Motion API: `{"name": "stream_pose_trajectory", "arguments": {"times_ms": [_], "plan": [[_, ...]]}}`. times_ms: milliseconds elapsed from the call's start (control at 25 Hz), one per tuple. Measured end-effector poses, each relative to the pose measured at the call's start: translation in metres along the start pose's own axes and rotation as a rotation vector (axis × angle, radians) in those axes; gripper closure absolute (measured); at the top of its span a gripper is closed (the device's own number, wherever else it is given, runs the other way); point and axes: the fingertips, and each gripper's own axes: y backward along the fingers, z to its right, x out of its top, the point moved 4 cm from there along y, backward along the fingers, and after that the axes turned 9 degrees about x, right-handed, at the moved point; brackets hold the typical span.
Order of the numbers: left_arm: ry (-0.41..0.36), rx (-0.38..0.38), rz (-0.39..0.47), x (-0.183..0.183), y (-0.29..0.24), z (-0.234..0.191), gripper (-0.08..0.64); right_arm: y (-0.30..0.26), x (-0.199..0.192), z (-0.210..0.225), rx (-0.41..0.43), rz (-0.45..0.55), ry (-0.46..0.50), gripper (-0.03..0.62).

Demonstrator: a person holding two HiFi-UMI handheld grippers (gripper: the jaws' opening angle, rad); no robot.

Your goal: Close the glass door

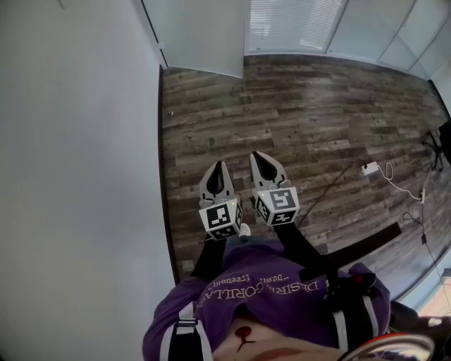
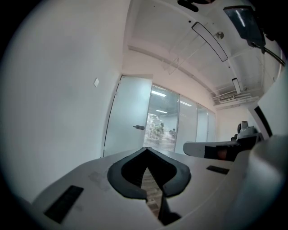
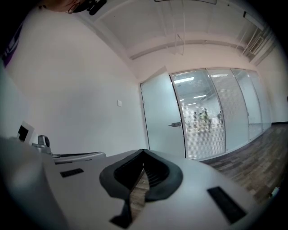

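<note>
The floor (image 1: 317,120) is dark, weathered wooden planks and runs from the person to the far end of the room. A plain white wall (image 1: 77,176) closes off the whole left side. At the far end is a glass wall (image 1: 366,28) with white blinds (image 1: 292,21) behind it. On the floor to the right lies a small white box (image 1: 370,168) with a thin white cable (image 1: 402,187) trailing away from it. The person, in a purple top (image 1: 275,296), stands near the left wall.

The left claw (image 1: 217,168) and the right claw (image 1: 259,156) are held side by side over the floor and point toward the far end. In each claw's own view the two jaws are pressed together tip to tip, with nothing between them.

The glass door (image 1: 201,35) is a frosted panel in the far left corner, between the white wall and the blinds. It is straight ahead of both claws and well apart from them, with bare floor between. Its lower edge sits a little nearer than the foot of the glass wall beside it. The handle (image 3: 174,124) is on the door's right edge, next to the blinds.
</note>
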Motion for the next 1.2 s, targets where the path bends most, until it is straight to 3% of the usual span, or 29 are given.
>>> {"name": "stream_pose_trajectory", "arguments": {"times_ms": [400, 640, 1200], "plan": [[0.007, 0.012, -0.021, 0.002, -0.028, -0.004, 0.558, -0.024, 0.001, 0.012, 0.009, -0.012, -0.011, 0.603], [-0.008, -0.046, -0.011, 0.012, -0.062, -0.008, 0.558, -0.053, 0.010, 0.027, -0.026, -0.008, -0.002, 0.603], [-0.016, -0.052, -0.007, 0.031, -0.149, -0.065, 0.558, -0.152, 0.024, 0.032, -0.049, 0.005, -0.005, 0.603]]}}
